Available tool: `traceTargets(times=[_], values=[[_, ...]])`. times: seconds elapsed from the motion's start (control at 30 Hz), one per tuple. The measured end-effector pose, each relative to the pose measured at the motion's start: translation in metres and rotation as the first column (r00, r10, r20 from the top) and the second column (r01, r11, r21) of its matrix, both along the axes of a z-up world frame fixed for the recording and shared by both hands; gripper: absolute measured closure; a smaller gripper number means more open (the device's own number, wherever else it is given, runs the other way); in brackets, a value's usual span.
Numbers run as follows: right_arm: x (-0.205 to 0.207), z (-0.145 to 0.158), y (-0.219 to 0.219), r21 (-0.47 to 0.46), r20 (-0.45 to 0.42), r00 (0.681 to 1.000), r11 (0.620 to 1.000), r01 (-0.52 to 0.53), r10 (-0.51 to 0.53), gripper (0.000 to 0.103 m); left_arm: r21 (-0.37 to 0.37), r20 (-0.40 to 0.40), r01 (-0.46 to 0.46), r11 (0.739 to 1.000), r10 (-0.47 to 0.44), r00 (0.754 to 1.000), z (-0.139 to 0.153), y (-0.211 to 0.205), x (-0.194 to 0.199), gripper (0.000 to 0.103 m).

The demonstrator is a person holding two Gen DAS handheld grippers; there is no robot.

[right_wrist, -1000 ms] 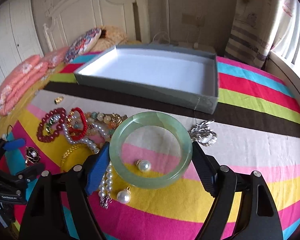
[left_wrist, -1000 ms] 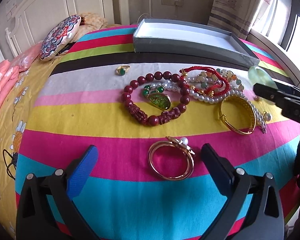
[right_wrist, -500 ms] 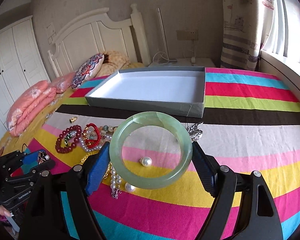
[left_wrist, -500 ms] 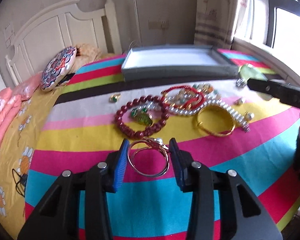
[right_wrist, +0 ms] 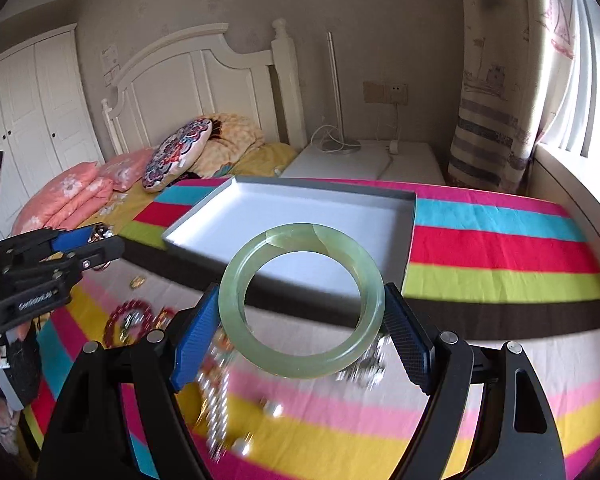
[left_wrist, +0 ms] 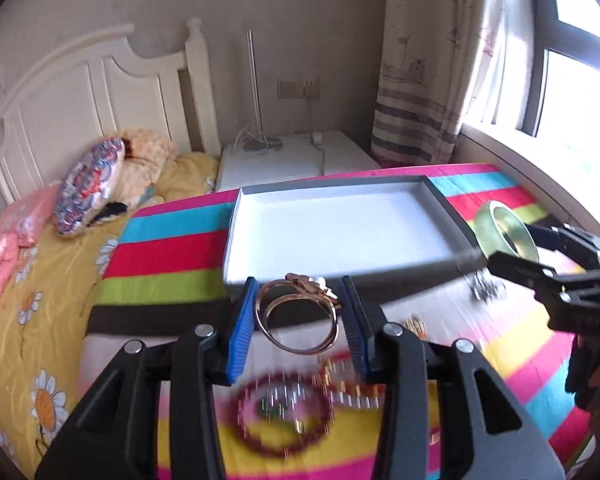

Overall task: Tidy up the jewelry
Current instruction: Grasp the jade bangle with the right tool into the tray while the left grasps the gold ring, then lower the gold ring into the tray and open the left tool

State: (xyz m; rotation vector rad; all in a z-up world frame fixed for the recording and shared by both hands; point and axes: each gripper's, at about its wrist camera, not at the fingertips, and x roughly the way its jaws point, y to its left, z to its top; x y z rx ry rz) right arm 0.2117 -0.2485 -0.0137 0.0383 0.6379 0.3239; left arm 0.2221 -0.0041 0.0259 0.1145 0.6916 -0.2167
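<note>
Black claw (left_wrist: 298, 322), blue ribbed pads (left_wrist: 242, 330)

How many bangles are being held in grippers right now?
2. The gold bangle sits in the left gripper; the green jade bangle in the right gripper. Jewelry below is blurred.

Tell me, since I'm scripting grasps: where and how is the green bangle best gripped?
Across its outer rim, one finger on each opposite side, as the right gripper does now with the green bangle. The smooth, rounded hoop offers no handle. Come in along the ring's plane so the pads meet the rim squarely.

2 wrist views toward shared tray (left_wrist: 452, 216)
</note>
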Motion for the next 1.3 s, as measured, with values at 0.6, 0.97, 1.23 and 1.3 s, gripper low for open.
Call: traceTargets(times=[0.6,0.97,1.23,1.3], values=[[0.141,-0.030,0.011,-0.159,-0.201,0.980,0.987,-0.040,0.008,0.026,0.211,-0.197,0.199,0.957,-0.158,0.968,-0.041,-0.030,0.159,0.063],[0.137,-0.057,0.021,-0.333,-0.196,0.978,0.933,-0.135,0.071,0.015,0.117,-0.312,0.221,0.968,-0.175,0.934,-0.088,-0.027,0.155,0.031],[0.102,-0.058,0.015,-0.328,-0.205,0.977,0.936,-0.129,0.063,0.015,0.074,-0.365,0.154,0.985,-0.117,0.923,-0.090,-0.023,0.114,0.033],[0.087,-0.059,0.015,-0.324,-0.195,0.979,0.938,-0.119,0.057,0.015,0.071,-0.366,0.125,0.990,-0.090,0.926,-0.090,-0.022,0.099,0.033]])
